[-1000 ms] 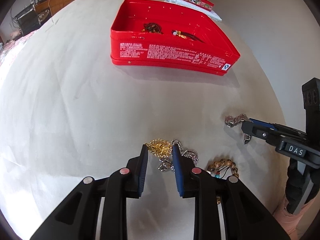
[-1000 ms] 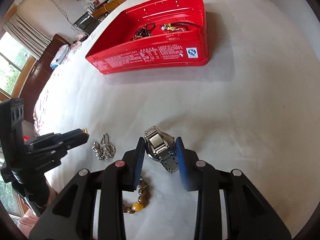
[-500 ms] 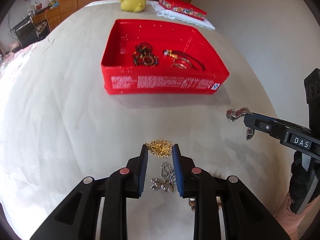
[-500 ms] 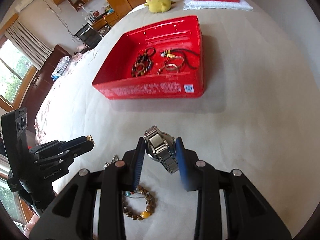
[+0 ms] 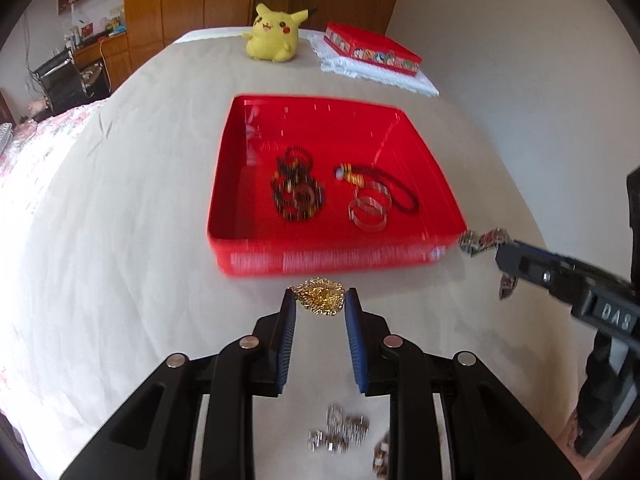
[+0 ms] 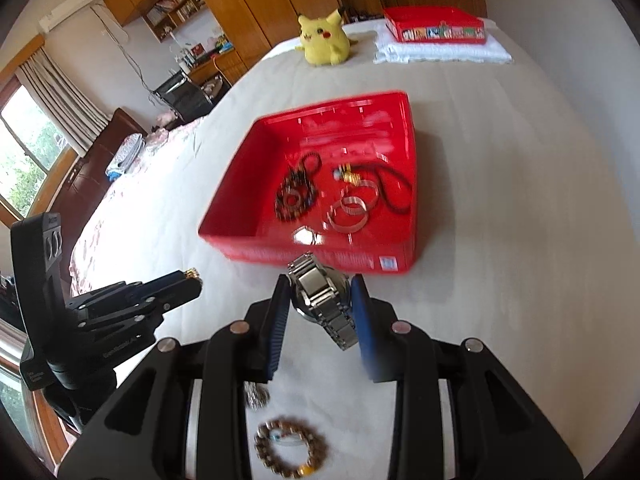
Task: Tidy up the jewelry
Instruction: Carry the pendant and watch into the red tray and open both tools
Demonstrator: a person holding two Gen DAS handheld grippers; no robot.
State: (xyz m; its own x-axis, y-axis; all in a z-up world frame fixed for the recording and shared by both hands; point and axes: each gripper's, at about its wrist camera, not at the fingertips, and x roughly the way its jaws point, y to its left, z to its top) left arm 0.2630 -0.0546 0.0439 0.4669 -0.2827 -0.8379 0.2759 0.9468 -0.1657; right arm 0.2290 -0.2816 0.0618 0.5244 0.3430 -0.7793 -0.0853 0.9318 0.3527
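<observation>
My left gripper [image 5: 320, 300] is shut on a bunched gold chain [image 5: 320, 295], held in the air just before the near wall of the open red tin [image 5: 336, 256]. My right gripper [image 6: 320, 292] is shut on a steel wristwatch [image 6: 320, 292], its band hanging down, also close to the tin's [image 6: 320, 256] near wall. The tin holds dark bead strings [image 5: 296, 192], a corded pendant [image 5: 352, 172] and clear bangles [image 5: 368, 208]. On the bed below lie a silver chain [image 5: 340, 434] and a wooden bead bracelet [image 6: 288, 448]. Each gripper shows in the other's view: the right [image 5: 500, 256], the left [image 6: 192, 276].
The pale bedsheet [image 5: 120, 220] stretches to all sides. At the far end sit a yellow plush toy [image 5: 274, 34] and a second red box [image 5: 372, 48] on a folded white cloth [image 5: 380, 76]. A wall runs along the right; furniture stands to the left of the bed.
Both grippers rose and moved toward the red tin, carrying the gold chain and the watch. The silver chain and bead bracelet stayed on the bed and dropped low in both views.
</observation>
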